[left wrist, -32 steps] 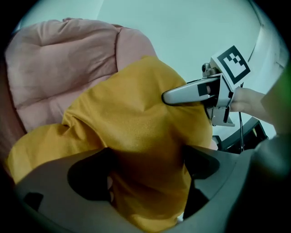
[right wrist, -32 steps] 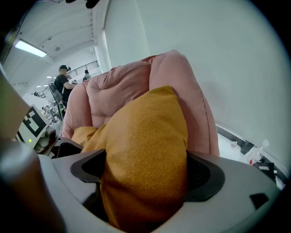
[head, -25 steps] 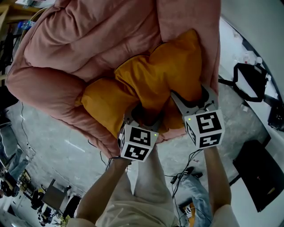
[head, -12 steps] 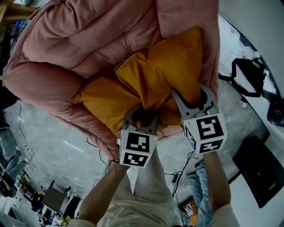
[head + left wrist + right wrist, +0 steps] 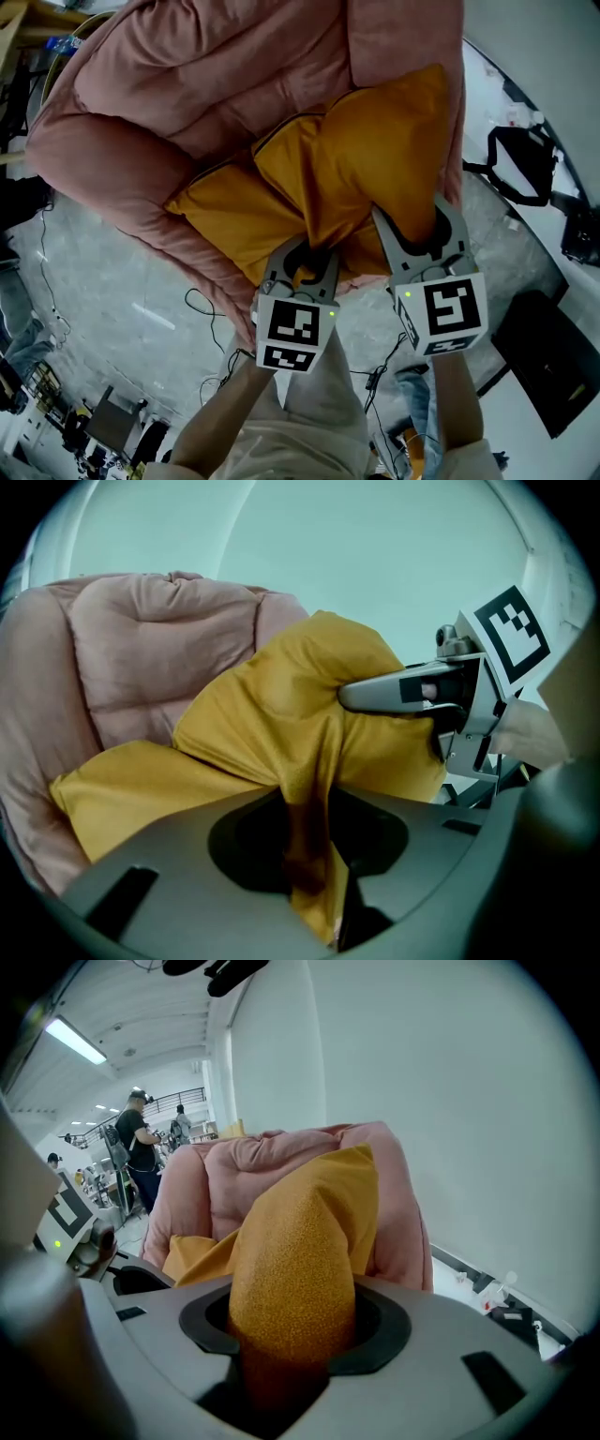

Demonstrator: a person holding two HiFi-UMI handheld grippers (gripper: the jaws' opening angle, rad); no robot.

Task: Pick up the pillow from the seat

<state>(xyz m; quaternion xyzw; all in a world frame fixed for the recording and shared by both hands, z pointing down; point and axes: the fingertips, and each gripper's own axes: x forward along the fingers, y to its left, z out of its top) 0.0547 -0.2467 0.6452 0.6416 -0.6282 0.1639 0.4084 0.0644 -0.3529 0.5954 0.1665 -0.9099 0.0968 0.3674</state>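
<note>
The pillow (image 5: 347, 178) lies mid-frame on the seat (image 5: 187, 84); the left gripper (image 5: 305, 264) is closing its jaws on a thin fold, the right gripper (image 5: 419, 221) pinches a thick bunch. Lift both evenly so neither slips

Large lab-like hall: ceiling strip lights (image 5: 80, 1042), railed gallery (image 5: 184, 1099), bystanders (image 5: 139, 1144), cables (image 5: 200, 302) on grey floor (image 5: 112, 281).
</note>
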